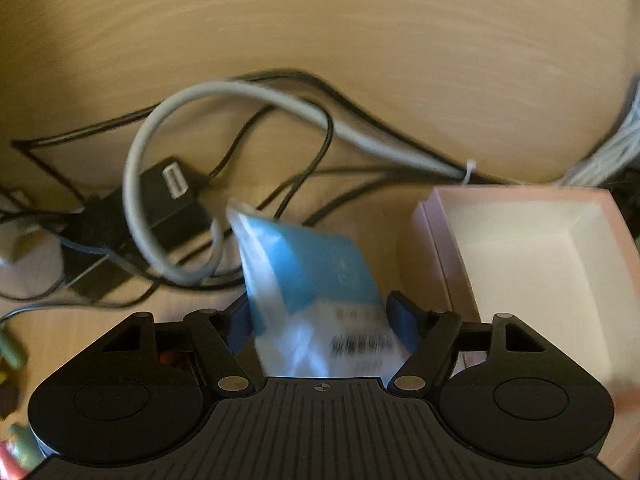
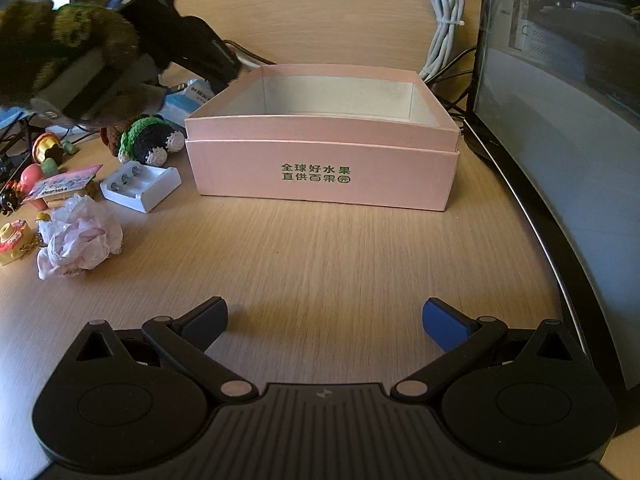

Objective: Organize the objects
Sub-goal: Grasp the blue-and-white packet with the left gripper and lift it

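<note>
My left gripper (image 1: 322, 312) is shut on a blue and white packet (image 1: 316, 280) with a barcode, held above the desk just left of the open pink box (image 1: 436, 248). In the right wrist view the pink box (image 2: 324, 168) stands open and looks empty at the middle of the desk, with the left gripper and the packet (image 2: 192, 94) at its far left corner. My right gripper (image 2: 324, 320) is open and empty, low over the desk in front of the box.
Grey and black cables (image 1: 224, 120) and a black adapter (image 1: 176, 196) lie behind the packet. Left of the box lie a white battery charger (image 2: 140, 184), a crochet toy (image 2: 148, 140), crumpled tissue (image 2: 80, 240) and small trinkets (image 2: 16, 236). A monitor (image 2: 560, 120) stands on the right.
</note>
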